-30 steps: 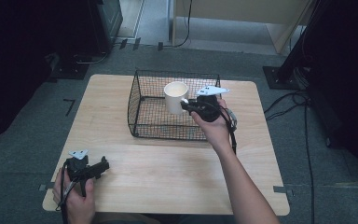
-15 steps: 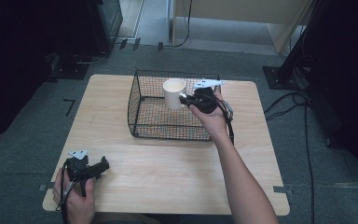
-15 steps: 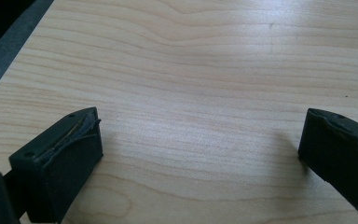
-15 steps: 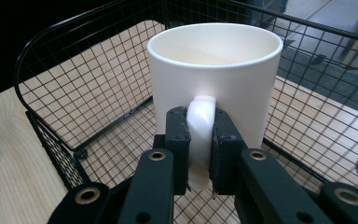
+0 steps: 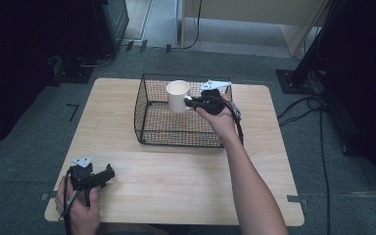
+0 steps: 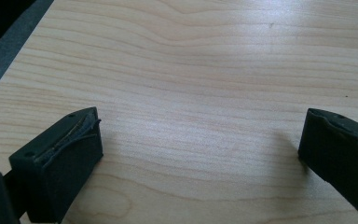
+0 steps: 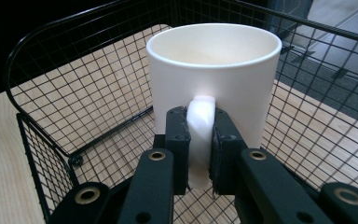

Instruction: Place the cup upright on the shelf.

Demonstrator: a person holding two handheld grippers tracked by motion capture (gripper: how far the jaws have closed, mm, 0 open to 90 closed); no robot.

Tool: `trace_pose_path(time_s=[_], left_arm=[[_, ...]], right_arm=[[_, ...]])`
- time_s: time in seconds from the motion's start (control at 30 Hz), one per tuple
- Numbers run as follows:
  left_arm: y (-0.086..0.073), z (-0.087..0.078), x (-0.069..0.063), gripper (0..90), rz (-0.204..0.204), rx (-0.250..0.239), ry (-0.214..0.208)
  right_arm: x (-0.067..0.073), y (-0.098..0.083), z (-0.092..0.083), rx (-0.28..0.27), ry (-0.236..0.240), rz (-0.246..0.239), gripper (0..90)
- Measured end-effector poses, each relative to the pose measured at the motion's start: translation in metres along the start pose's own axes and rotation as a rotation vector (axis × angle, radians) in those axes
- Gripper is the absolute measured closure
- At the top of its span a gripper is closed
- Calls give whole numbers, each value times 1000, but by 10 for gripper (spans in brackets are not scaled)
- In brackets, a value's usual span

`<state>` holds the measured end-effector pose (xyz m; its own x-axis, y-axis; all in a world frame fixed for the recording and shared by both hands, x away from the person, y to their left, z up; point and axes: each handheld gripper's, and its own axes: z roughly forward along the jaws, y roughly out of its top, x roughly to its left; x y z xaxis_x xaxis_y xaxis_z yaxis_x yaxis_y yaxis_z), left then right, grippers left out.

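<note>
While the right claw [image 7: 199, 140] pinches the white ceramic mug [image 5: 178, 96] by its handle, it has carried it toward the black wire basket's [image 5: 147, 128] far-left corner; the spread left claw [image 5: 92, 177] idles near the bench's [image 5: 176, 176] near-left corner.

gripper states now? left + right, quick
Left gripper: open, empty, over bare table.
Right gripper: shut on the white mug by its handle, held over the wire basket.
</note>
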<state>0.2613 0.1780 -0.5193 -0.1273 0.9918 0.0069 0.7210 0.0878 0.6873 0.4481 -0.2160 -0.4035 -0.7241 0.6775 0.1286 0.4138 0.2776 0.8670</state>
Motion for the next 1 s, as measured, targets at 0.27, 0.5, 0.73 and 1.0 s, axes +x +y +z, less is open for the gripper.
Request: trace_pose_path(time_s=[0.27, 0.5, 0.73, 1.0], left_arm=[[0, 0, 0, 0, 0, 0, 0], [0, 0, 0, 0, 0, 0, 0], [0, 0, 0, 0, 0, 0, 0], [0, 0, 0, 0, 1, 0, 0]], right_arm=[[-5, -3, 14, -25, 30, -14, 808], [-10, -7, 24, -22, 69, -39, 807], [-11, -15, 35, -2, 76, -84, 807], [-15, -22, 44, 71, 68, -59, 807]])
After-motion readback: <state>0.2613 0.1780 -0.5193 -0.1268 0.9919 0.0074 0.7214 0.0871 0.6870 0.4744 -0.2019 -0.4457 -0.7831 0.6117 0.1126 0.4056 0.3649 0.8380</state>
